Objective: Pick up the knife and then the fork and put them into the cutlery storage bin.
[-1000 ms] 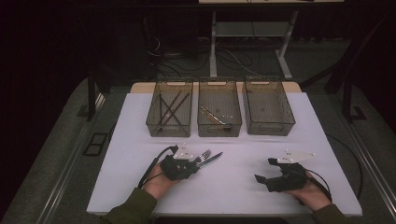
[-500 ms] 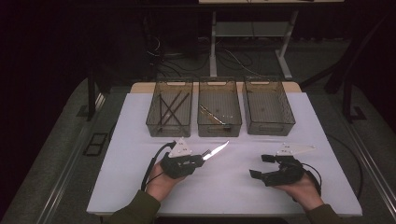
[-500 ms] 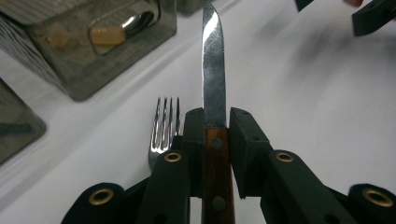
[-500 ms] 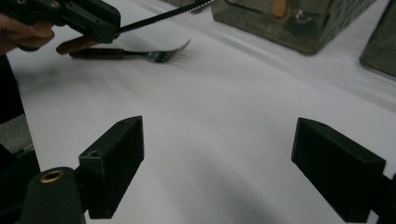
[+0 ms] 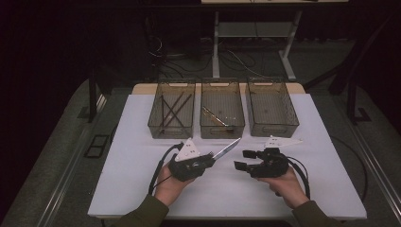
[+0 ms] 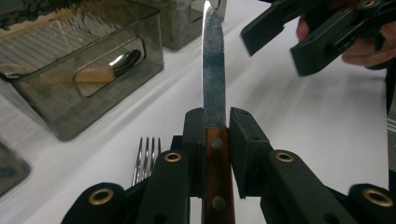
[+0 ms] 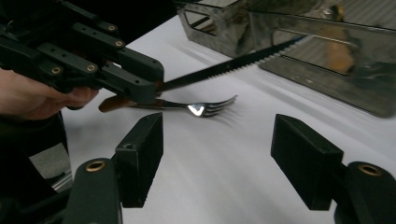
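Currently knife (image 6: 214,79) clamped by left gripper (image 6: 215,126) at wooden handle, blade held above table (image 5: 142,142), pointed toward middle bin (image 5: 222,109). Judged stiff, light, blade slick and serrated: handle best gripped. Right gripper (image 7: 219,154) spread wide, nothing held, near blade tip. Fork (image 7: 205,108) lying on table beneath knife. Bins just beyond.

Brown-handled knife (image 6: 213,93), black tongs (image 6: 215,130), white table (image 5: 142,142)

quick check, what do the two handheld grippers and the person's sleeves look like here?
Both the left gripper and right gripper are matte black linkages with blocky jaws and brass-coloured pivot rivets. Each carries a pale three-cornered plate on top and trails a black cable. The sleeves are olive green.
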`<state>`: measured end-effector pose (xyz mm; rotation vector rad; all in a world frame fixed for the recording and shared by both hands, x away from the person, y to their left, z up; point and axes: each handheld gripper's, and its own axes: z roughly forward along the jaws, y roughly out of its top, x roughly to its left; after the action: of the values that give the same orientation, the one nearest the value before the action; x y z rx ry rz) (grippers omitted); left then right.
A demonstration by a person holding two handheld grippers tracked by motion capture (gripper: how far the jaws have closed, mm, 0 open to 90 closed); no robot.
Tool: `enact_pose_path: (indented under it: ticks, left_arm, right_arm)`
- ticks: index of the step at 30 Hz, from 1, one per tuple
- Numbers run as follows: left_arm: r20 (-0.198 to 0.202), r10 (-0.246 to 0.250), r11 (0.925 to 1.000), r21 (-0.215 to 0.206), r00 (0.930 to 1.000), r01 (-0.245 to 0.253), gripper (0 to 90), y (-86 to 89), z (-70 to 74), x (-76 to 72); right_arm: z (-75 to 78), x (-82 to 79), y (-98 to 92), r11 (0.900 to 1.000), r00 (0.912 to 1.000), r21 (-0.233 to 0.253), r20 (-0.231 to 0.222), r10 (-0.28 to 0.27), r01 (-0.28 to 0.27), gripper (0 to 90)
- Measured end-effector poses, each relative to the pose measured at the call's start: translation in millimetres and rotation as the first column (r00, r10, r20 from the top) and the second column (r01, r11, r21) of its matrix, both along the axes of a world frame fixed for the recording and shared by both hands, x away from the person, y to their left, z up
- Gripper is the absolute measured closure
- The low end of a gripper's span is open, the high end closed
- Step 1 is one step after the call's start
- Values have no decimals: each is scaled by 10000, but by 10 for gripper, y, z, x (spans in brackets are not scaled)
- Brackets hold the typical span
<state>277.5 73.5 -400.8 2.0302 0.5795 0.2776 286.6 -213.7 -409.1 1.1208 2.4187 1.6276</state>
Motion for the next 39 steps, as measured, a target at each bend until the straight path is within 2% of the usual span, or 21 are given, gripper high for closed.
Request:
enact_pose_path:
  ticks: [6, 8, 18, 19, 21, 28, 29, 35, 39]
  left_arm:
    - [252, -67, 9996, -260, 9997, 73, 770, -82, 7, -60]
    - [302, -128, 9997, -227, 9995, 135, 770, -114, 0, -76]
    - [526, -236, 9997, -84, 9983, 241, 770, -205, -33, -100]
    - [555, -244, 9997, 25, 9982, 243, 770, -207, -32, -100]
    - [564, -193, 9998, -38, 9982, 195, 770, -221, -40, -101]
    - [529, -230, 9997, -31, 9983, 232, 771, -215, -45, -85]
    - [489, -185, 9997, -136, 9986, 191, 771, -221, -50, -86]
    - [512, -211, 9996, -182, 9985, 221, 771, -213, -48, -80]
    - [547, -252, 9995, -179, 9982, 263, 766, -214, -59, -77]
  right_arm:
    - [-21, 59, 122, 9994, 9997, 313, -217, 127, -120, 372]
    - [-26, 72, 141, 9986, 9996, 505, -228, 175, -164, 386]
    - [-34, 123, 156, 9912, 9982, 1305, -525, 276, -205, 561]
    - [-36, 127, 157, 9902, 9983, 1379, -512, 291, -217, 577]
    - [-33, 133, 160, 9885, 9979, 1490, -552, 340, -254, 616]
    - [10, 144, 180, 9856, 9979, 1666, -533, 374, -280, 754]
    - [19, 146, 182, 9850, 9974, 1704, -616, 386, -276, 767]
    - [88, 146, 225, 9807, 9968, 1877, -462, 653, -555, 828]
    - [111, 141, 245, 9801, 9956, 1879, -543, 760, -646, 855]
